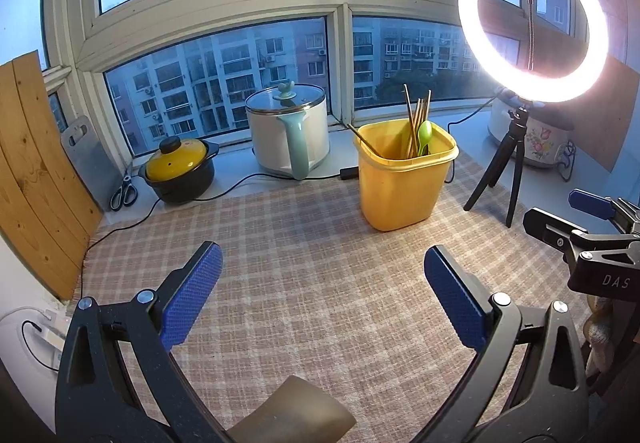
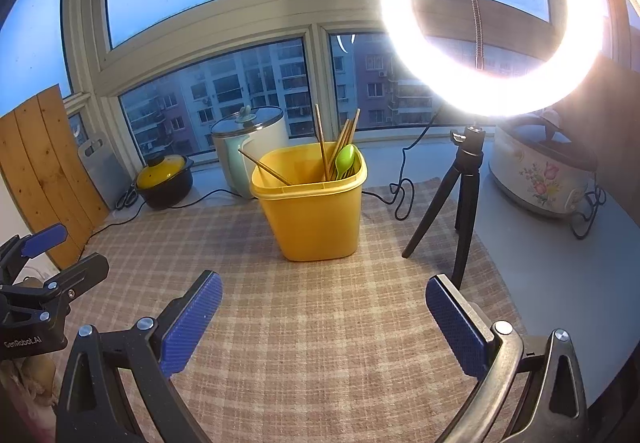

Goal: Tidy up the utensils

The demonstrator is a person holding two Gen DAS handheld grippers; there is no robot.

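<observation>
A yellow plastic bin (image 1: 402, 187) (image 2: 316, 219) stands on the checked cloth near the window. Several wooden chopsticks (image 1: 418, 119) (image 2: 340, 141) and a green spoon (image 1: 425, 137) (image 2: 345, 159) stick up out of it; one chopstick (image 2: 264, 167) leans to the left rim. My left gripper (image 1: 322, 267) hovers open over the cloth in front of the bin, with nothing between its blue pads. My right gripper (image 2: 324, 297) is open too, empty, a little nearer the bin. Each gripper shows at the edge of the other's view.
A lit ring light on a black tripod (image 1: 510, 159) (image 2: 460, 203) stands right of the bin. On the sill: a white electric pot (image 1: 288, 131), a yellow-lidded black pot (image 1: 178, 171), scissors (image 1: 125, 191), a floral cooker (image 2: 544, 171). A wooden board (image 1: 36, 171) leans at left. Cables trail behind.
</observation>
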